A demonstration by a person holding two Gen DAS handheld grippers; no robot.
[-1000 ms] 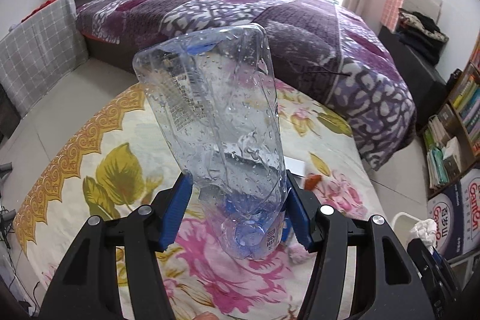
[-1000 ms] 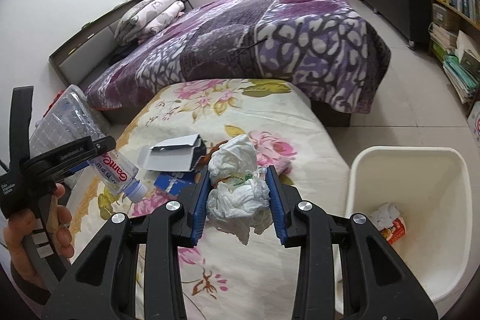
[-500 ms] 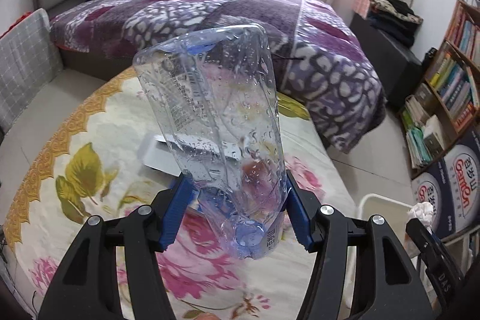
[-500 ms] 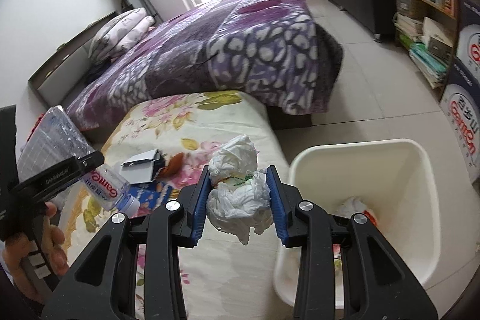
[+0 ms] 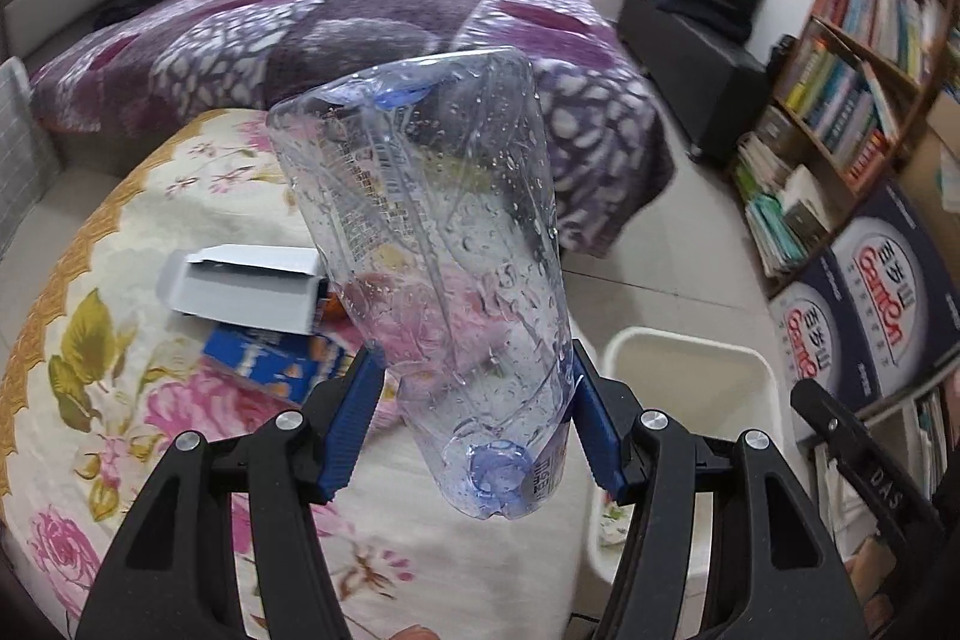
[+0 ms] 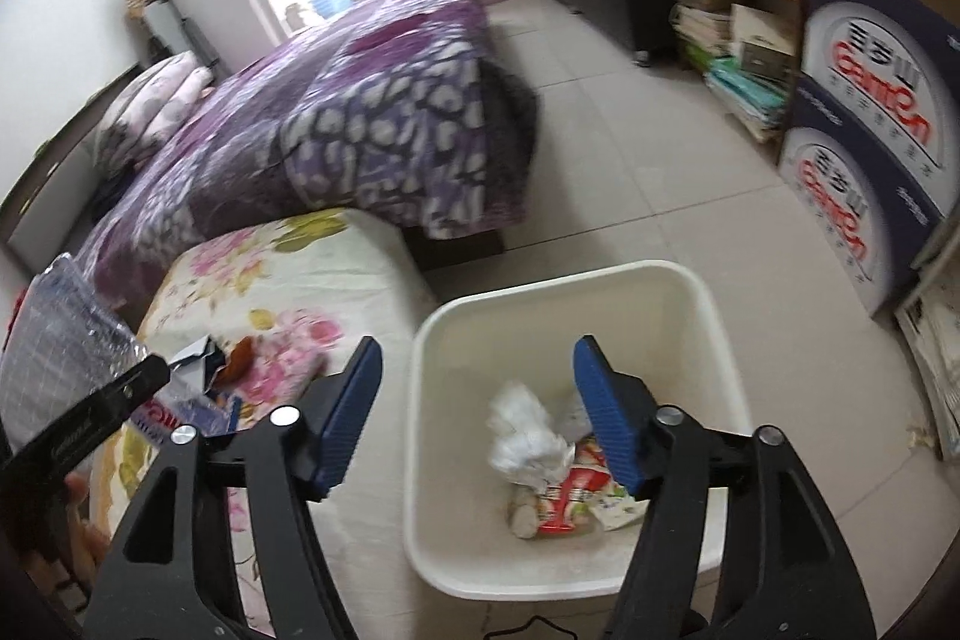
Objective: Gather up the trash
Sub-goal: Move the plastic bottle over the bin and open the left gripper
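My right gripper (image 6: pixel 477 412) has just sprung wide, dropping the tissue wad (image 6: pixel 528 439) into the bin (image 6: pixel 714 316), so the bottle (image 5: pixel 444 244) clamped in my left gripper (image 5: pixel 474 418) goes next.

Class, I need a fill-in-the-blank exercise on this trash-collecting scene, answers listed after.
1. The left hand-held gripper is shut on a crushed plastic ____.
2. The right hand-held gripper is ____, above the white bin.
3. The crumpled tissue lies ____ the bin.
4. The grey carton lies on the ____ cloth.

bottle; open; inside; floral
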